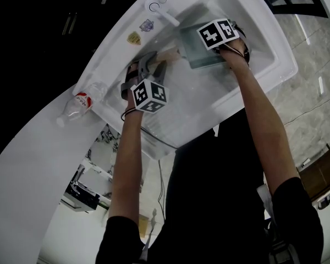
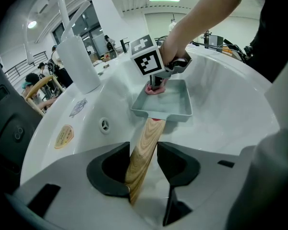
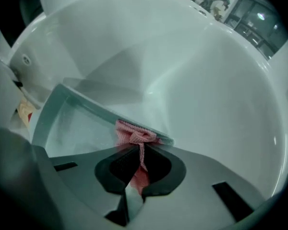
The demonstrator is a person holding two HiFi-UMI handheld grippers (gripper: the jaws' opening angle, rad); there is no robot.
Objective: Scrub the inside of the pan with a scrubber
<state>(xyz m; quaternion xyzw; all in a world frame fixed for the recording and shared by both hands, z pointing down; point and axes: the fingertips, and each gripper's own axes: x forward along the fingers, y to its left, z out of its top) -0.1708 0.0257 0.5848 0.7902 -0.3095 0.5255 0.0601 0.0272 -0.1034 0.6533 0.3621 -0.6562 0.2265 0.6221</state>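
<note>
A pale grey-green rectangular pan (image 2: 175,103) (image 1: 201,51) (image 3: 77,126) lies in the white sink (image 1: 264,32). Its wooden handle (image 2: 143,155) runs back between the jaws of my left gripper (image 2: 143,169) (image 1: 153,73), which is shut on it. My right gripper (image 3: 137,174) (image 1: 223,43) is shut on a pink mesh scrubber (image 3: 134,135) (image 2: 154,89). The scrubber presses against the pan's far rim and inner wall. In the head view the right gripper's marker cube hides the scrubber.
A white faucet (image 1: 162,10) (image 2: 74,56) stands at the sink's back edge. A plastic water bottle (image 1: 80,103) lies on the counter left of the sink. Two stickers (image 2: 65,135) sit on the sink wall near an overflow hole (image 2: 104,124).
</note>
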